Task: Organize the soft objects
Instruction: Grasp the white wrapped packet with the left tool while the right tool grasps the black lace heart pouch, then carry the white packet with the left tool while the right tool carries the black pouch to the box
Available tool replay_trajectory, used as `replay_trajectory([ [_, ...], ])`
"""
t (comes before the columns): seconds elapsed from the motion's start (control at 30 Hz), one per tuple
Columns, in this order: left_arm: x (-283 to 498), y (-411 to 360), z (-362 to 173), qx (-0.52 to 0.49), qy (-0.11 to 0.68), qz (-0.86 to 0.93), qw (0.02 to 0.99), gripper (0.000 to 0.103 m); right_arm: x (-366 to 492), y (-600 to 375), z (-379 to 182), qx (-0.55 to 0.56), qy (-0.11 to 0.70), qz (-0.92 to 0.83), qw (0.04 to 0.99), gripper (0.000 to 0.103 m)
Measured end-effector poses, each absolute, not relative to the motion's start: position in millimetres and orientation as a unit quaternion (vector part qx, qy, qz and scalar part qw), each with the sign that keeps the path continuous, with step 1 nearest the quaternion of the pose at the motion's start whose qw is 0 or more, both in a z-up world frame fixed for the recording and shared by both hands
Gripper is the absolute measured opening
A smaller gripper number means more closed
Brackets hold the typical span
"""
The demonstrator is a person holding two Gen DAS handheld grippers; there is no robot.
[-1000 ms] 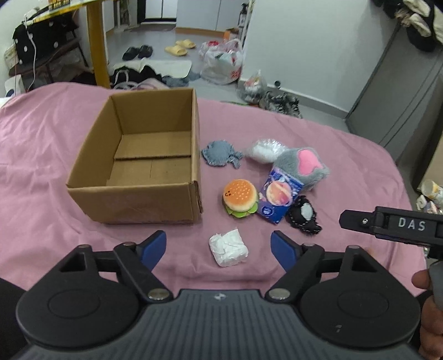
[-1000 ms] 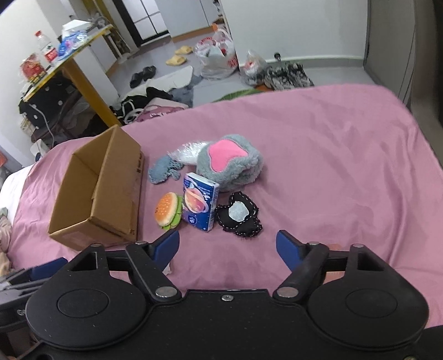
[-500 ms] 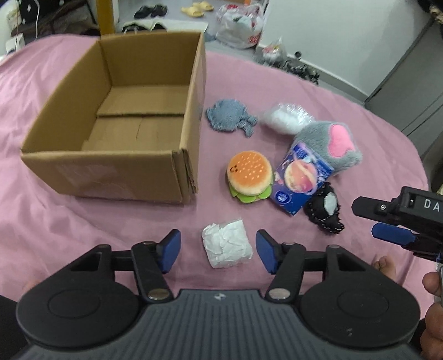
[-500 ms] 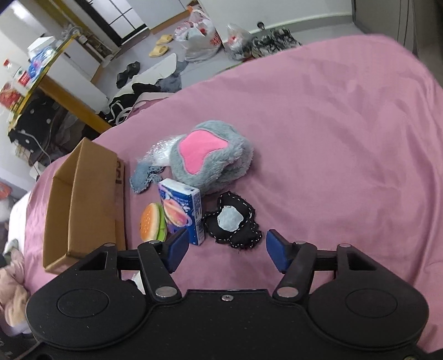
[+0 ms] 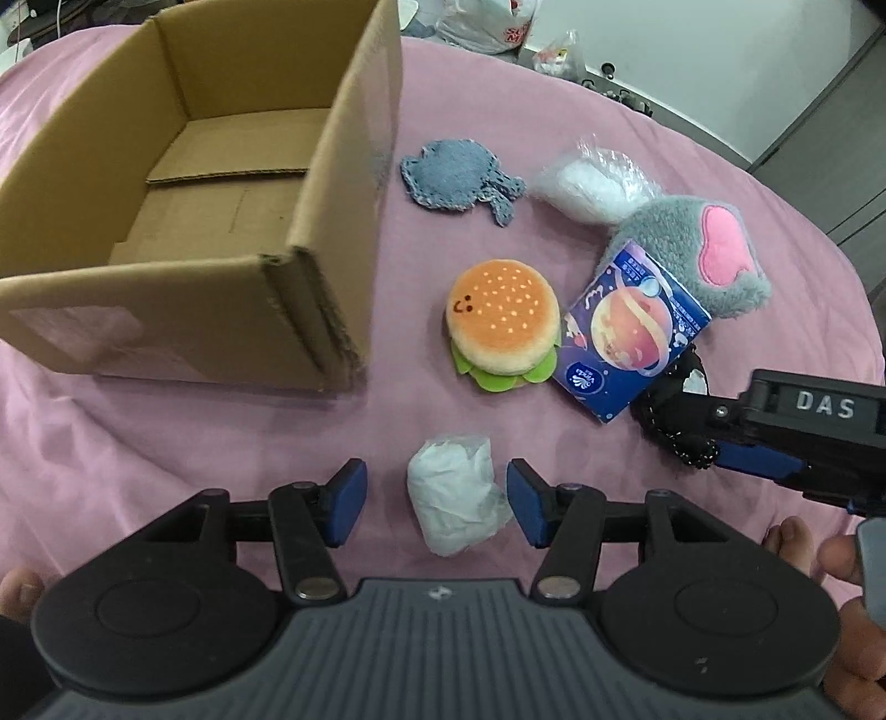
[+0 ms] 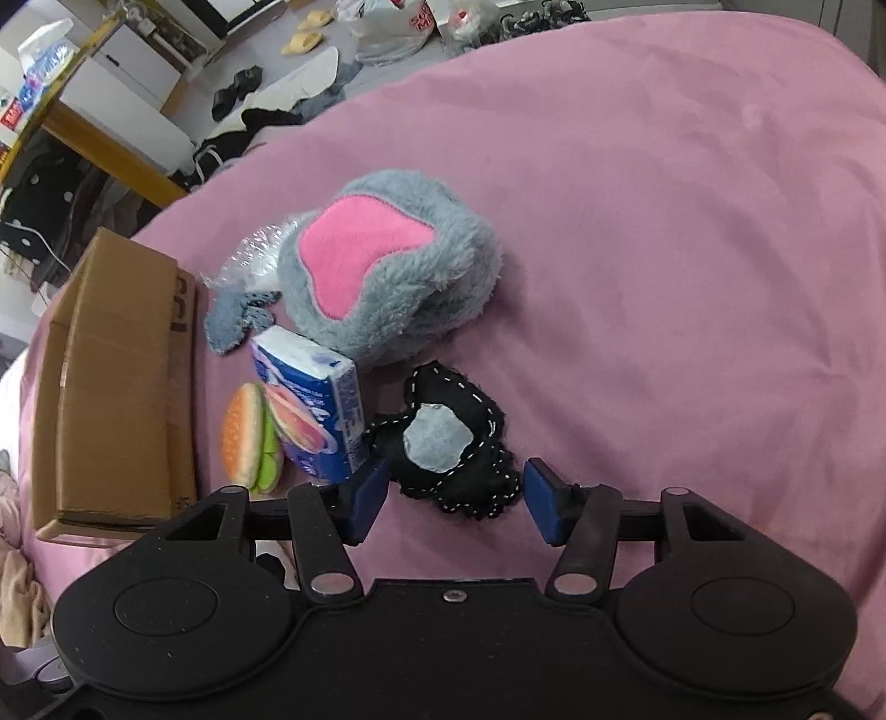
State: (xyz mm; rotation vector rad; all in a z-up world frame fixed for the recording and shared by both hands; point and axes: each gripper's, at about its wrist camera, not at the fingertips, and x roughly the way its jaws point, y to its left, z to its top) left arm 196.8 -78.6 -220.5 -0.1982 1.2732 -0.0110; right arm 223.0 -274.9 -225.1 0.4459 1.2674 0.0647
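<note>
pink sheet covers the surface; shoes litter the floor beyond.

Your open brown cardboard box sits left of the plush hamburger; blue tissue pack right of it, white wrapped bundle nearest you.

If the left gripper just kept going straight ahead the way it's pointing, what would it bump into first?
Most likely the white wrapped bundle, which already lies between the open fingers of the left gripper. Beyond it in the same line sits the burger plush. How high the gripper is above the pink cloth is hard to judge.
</note>
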Motion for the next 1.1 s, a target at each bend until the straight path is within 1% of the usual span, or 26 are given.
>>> replay_trajectory([
  [0.03,198,-79,-222,-0.094,0.594,-0.007,0.799,0.049,225,-275,-226,0.206,0.588,0.028,0.782,0.054],
  [0.17,199,-80,-227,-0.095,0.598,-0.008,0.796,0.044,228,-271,-229,0.202,0.591,0.031,0.781,0.054],
  [0.23,199,-80,-227,-0.096,0.596,-0.009,0.797,0.036,230,-270,-230,0.197,0.593,0.034,0.78,0.054],
  [0.33,199,-82,-225,-0.095,0.593,-0.009,0.799,0.035,230,-268,-230,0.191,0.591,0.038,0.782,0.052],
  [0.37,198,-83,-224,-0.094,0.592,-0.01,0.8,0.035,230,-268,-230,0.192,0.59,0.04,0.783,0.046],
  [0.4,197,-83,-223,-0.093,0.59,-0.012,0.802,0.035,229,-268,-231,0.196,0.591,0.043,0.781,0.036],
  [0.5,196,-84,-218,-0.095,0.583,-0.013,0.807,0.034,227,-274,-228,0.208,0.588,0.05,0.78,0.027],
  [0.57,196,-84,-213,-0.095,0.579,-0.016,0.81,0.034,224,-277,-225,0.212,0.584,0.049,0.782,0.025],
  [0.77,190,-86,-191,-0.099,0.558,-0.03,0.823,0.034,210,-288,-208,0.222,0.56,0.023,0.798,0.024],
  [0.97,183,-82,-171,-0.108,0.535,-0.038,0.837,0.034,198,-278,-185,0.179,0.532,0.006,0.827,0.024],
  [1.1,178,-78,-160,-0.1,0.525,-0.044,0.844,0.034,185,-274,-172,0.169,0.518,0.001,0.838,0.024],
])
